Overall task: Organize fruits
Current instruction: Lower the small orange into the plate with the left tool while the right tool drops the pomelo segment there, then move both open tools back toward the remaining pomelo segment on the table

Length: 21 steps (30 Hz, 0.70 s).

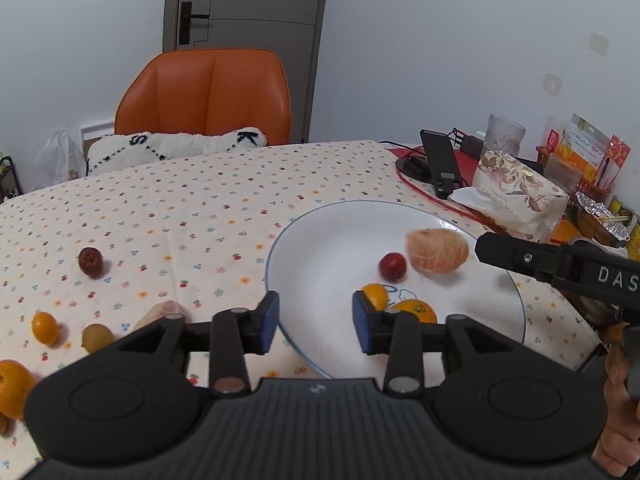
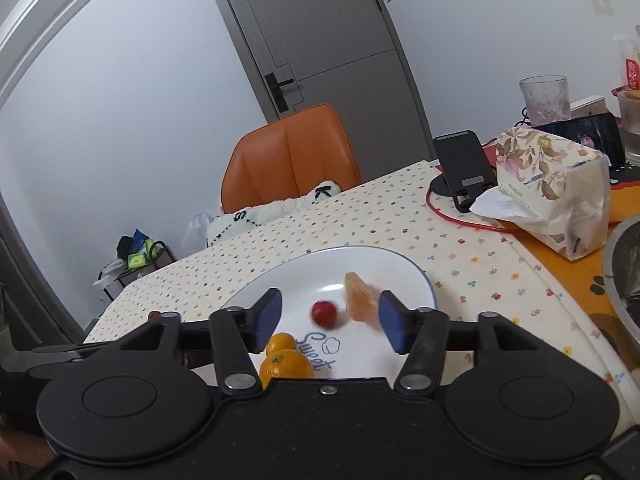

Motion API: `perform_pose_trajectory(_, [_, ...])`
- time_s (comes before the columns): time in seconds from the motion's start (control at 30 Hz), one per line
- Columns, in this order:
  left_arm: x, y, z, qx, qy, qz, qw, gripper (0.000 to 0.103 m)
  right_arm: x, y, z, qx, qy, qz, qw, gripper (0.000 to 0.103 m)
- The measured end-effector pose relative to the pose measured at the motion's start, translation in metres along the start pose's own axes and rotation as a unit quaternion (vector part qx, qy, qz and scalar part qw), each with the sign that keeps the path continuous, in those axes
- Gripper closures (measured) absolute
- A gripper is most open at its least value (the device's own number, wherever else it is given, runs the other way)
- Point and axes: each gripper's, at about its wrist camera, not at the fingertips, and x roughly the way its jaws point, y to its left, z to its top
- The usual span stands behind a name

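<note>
Four fruits on plate (image 1: 320,232); five-odd left on bench (image 1: 160,200). Both tools (image 1: 316,326) (image 2: 330,320) wide open, empty.

Your right gripper (image 2: 330,322) hung with its jaws wide apart over the white plate (image 2: 400,272). A blurred peeled segment (image 2: 358,298) sat beside a red fruit (image 2: 323,313), two oranges (image 2: 285,360) nearer you.

A home dining room. An orange chair (image 1: 208,92) (cushion on its seat) faces a surface (image 1: 160,208) under flowered cloth. A tissue pack (image 2: 556,188) and grey door (image 1: 248,40) are nearby.
</note>
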Motion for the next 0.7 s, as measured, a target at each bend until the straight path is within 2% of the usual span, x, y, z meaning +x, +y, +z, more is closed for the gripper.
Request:
perform_pose_trajectory(0.1, [-0.008,0.004,-0.001,-0.002,-0.005,0.006,1.0,0.05,-0.004,0.005,-0.002,-0.002,0.0,-0.002,1.0,0.037])
perform_pose_trajectory(0.27, [-0.023,0.012,-0.004,-0.005,-0.017,0.028,0.9995,0.032,-0.014,0.02,-0.005,-0.019,-0.007,0.009,1.0,0.014])
perform_pose_trajectory(0.43, [-0.039,0.025,-0.007,-0.015,-0.028,0.044,0.9985,0.026,-0.02,0.036,-0.007,-0.033,-0.017,0.013,0.999,0.001])
perform_pose_trajectory(0.7, [-0.066,0.051,-0.016,-0.04,-0.043,0.062,0.9963,0.018,-0.024,0.064,-0.015,-0.053,-0.03,0.002,0.998,0.0])
